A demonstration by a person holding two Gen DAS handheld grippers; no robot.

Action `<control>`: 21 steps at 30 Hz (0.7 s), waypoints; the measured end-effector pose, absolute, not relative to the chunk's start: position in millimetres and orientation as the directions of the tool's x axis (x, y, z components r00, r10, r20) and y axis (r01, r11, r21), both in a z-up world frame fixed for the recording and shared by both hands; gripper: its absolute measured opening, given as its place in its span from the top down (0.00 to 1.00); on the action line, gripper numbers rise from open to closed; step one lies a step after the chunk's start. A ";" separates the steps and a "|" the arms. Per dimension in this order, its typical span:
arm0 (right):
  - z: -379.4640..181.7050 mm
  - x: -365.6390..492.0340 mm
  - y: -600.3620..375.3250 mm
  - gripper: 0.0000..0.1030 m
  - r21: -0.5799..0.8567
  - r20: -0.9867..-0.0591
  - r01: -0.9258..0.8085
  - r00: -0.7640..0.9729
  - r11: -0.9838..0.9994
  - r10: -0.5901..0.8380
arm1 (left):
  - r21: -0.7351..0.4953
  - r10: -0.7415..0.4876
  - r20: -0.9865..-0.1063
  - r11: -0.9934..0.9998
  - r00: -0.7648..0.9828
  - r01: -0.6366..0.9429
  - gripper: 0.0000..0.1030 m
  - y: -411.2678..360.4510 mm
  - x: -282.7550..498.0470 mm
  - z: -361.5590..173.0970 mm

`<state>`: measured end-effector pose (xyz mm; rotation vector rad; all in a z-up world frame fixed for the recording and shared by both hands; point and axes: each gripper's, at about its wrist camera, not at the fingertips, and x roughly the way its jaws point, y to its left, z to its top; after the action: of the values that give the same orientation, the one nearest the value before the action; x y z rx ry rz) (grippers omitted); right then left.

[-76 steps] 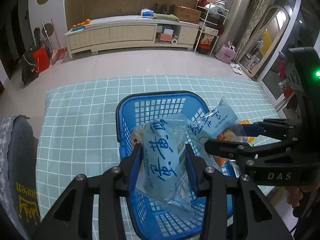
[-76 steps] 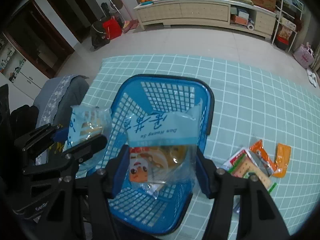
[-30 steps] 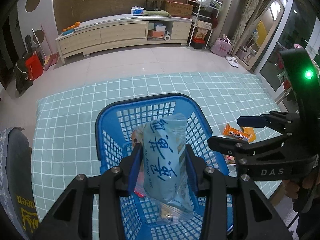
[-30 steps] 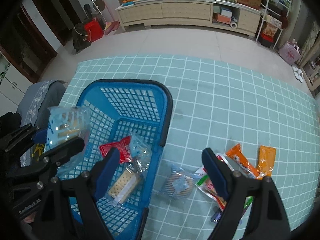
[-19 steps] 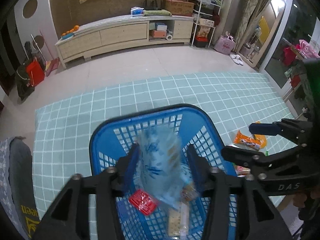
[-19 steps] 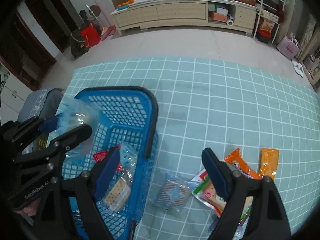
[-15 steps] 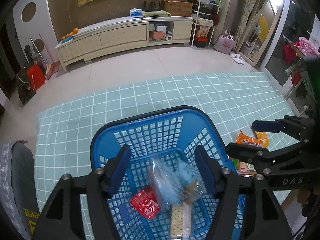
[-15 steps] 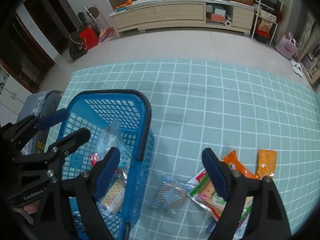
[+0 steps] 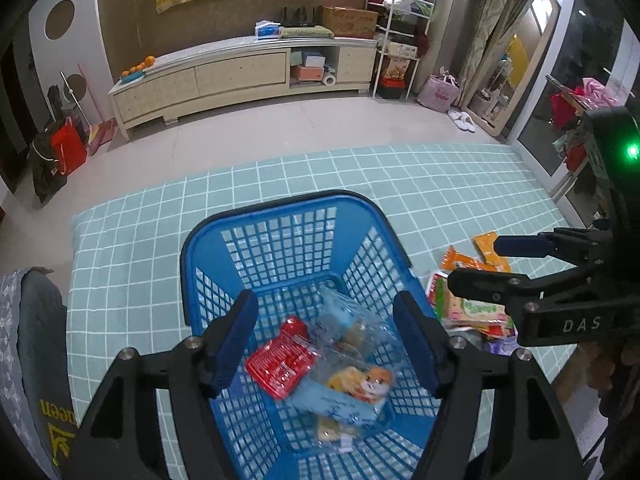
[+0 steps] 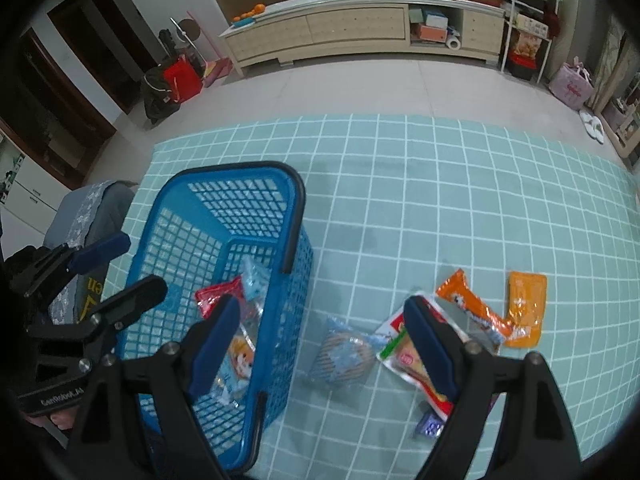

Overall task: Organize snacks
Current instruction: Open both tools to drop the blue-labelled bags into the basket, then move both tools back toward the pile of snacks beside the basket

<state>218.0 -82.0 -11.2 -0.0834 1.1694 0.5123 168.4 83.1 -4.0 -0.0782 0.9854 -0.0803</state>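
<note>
A blue plastic basket stands on a teal checked mat. Inside lie a red packet, clear-and-blue snack bags and a cracker pack. My left gripper is open and empty, above the basket. My right gripper is open and empty, above the mat to the right of the basket, over a round blue biscuit pack. Loose snacks lie further right: a white-green-red packet, an orange packet and an orange sachet.
A grey cushion lies at the mat's left edge. A long low cabinet stands against the far wall, a shelf rack and a mirror to its right. A small purple packet lies near my right finger.
Both grippers let go of their blue snack bags, which now lie in the basket. Both jaws opened wide. The right gripper moved right, over the loose snacks on the mat.
</note>
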 end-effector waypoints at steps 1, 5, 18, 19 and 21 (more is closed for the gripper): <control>-7.8 213.8 -83.7 0.16 0.199 -0.893 -0.426 0.291 0.883 0.342 | -0.103 -0.104 -0.828 0.994 0.551 0.033 0.34 81.0 163.8 -1.8; 3.6 199.2 -86.8 0.16 0.194 -0.888 -0.432 0.305 0.881 0.345 | -0.109 -0.110 -0.826 0.993 0.553 0.035 0.34 75.7 147.9 5.7; 35.5 147.3 -117.7 0.16 0.185 -0.870 -0.428 0.348 0.885 0.350 | -0.156 -0.164 -0.796 0.986 0.583 0.064 0.26 44.7 104.4 38.1; 37.7 144.5 -121.0 0.16 0.184 -0.867 -0.427 0.353 0.885 0.351 | -0.156 -0.165 -0.795 0.985 0.583 0.066 0.26 41.7 102.6 39.3; 41.3 139.1 -127.3 0.16 0.182 -0.865 -0.424 0.359 0.887 0.349 | -0.165 -0.174 -0.794 0.984 0.582 0.069 0.26 36.6 100.4 41.9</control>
<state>139.1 -127.3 41.3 -0.0765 1.0953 0.4990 100.4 36.6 41.9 -0.1213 0.9397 -0.1421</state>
